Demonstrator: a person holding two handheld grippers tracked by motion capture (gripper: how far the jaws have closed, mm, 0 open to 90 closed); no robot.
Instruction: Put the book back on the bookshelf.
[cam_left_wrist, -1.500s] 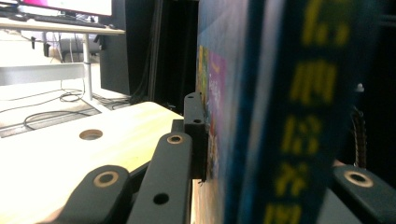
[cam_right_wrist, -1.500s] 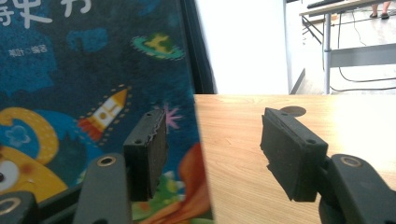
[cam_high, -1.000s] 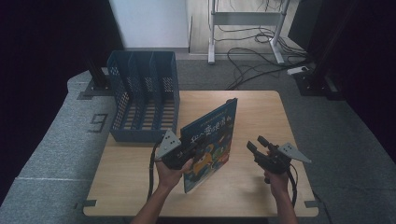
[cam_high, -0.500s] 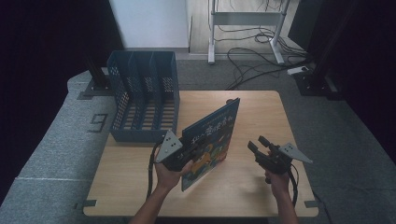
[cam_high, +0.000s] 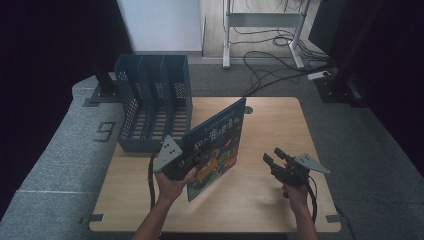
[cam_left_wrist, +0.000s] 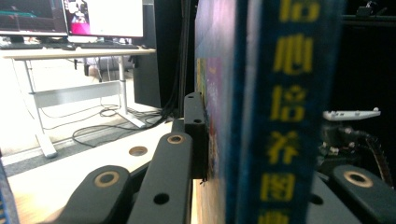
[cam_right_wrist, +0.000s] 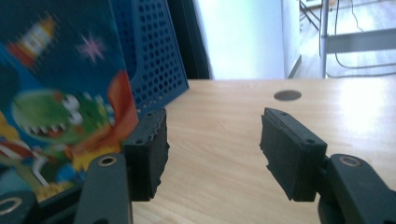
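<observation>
Fingers (cam_left_wrist: 196, 135) of our left gripper (cam_high: 186, 161) clamp the book (cam_high: 216, 145), upright, long axis aimed far-left at the file rack (cam_high: 150, 107); right gripper (cam_high: 276, 160) fingers open, idle.

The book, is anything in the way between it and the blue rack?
Nothing visible. The book, clamped upright in the left gripper, stands right beside the blue rack, with bare table around it. The right gripper waits open on the book's other side.

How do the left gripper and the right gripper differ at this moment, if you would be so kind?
The left gripper is shut on the picture book, holding it upright on edge; the right gripper holds nothing. The left gripper's jaws press the book's covers, while the right gripper's jaws stand apart over the bare table. Both are black, hand-held, with a grey three-cornered plate.
</observation>
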